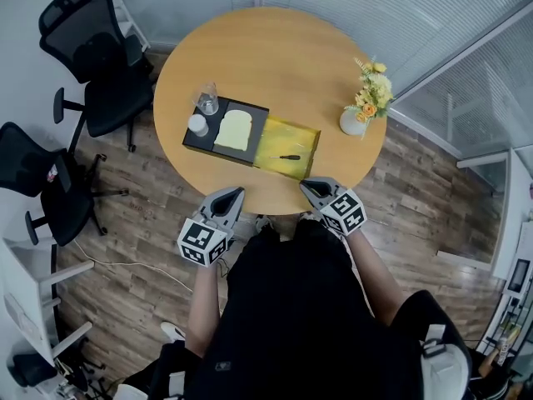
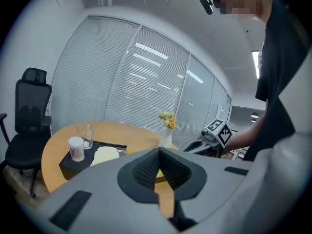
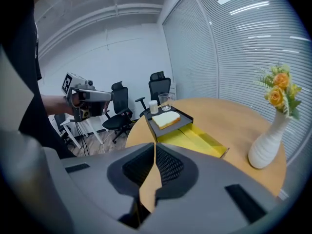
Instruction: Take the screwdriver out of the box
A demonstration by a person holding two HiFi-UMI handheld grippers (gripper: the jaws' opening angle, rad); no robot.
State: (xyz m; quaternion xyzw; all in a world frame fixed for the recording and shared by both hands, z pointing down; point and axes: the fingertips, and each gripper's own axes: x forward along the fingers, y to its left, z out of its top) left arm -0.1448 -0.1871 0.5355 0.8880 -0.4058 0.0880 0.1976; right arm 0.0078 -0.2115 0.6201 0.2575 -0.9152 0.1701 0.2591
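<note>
**Worktop**: round, wood-toned.

**Yellow box**: open-topped, at the worktop's 6 o'clock edge, nearest the person.

**Screwdriver**: dark and slim, lying flat inside the yellow box toward its near side. Nothing is touching it.

**Black tray**: touching the box on its 10 o'clock side. It carries a slice of bread, a glass and a small white cup.

**Vase**: white, holding yellow flowers, well apart from the box at its 2 o'clock.

**Left gripper**: held just off the worktop edge at the box's 8 o'clock. Its fingers are clenched tip to tip with nothing between them.

**Right gripper**: just off the edge at the box's 5 o'clock, the nearer of the two to the screwdriver. Its fingers are likewise pressed together and empty.

**Step in hand:** the approach only; no grasp has begun.

**Next move, by judgement:** the right gripper is best placed. Its fingers would need to part, come down over the box's low wall, straddle the screwdriver across its handle, clamp, and lift straight up.
</note>
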